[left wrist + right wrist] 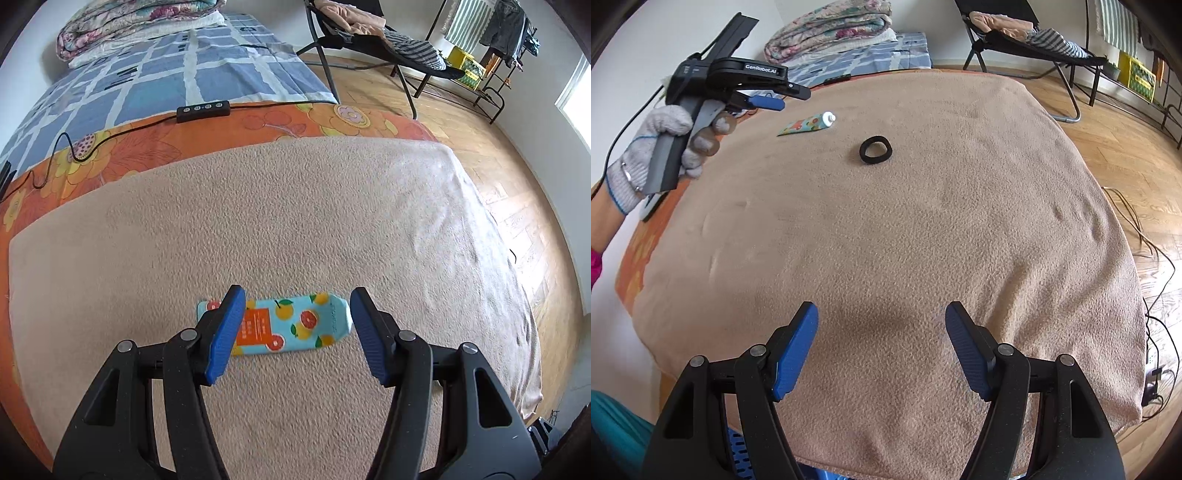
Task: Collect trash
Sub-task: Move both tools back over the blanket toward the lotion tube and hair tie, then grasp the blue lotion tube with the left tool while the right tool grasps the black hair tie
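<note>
A flattened light-blue tube with a citrus print and a white cap (291,325) lies on the beige blanket (258,206). In the right wrist view the tube (807,124) lies at the far left of the blanket, with a black hair band (875,149) to its right. My left gripper (297,301) is open and empty, hovering just above the tube, its left finger covering the tube's left part. It shows in the right wrist view (772,102), held by a gloved hand. My right gripper (881,314) is open and empty, above the blanket's near part.
A black controller with a cable (203,109) lies on the orange floral sheet beyond the blanket. Folded quilts (827,29) sit at the bed's head. A folding chair with clothes (1027,33) and a drying rack (491,40) stand on the wooden floor. Cables (1152,258) trail at right.
</note>
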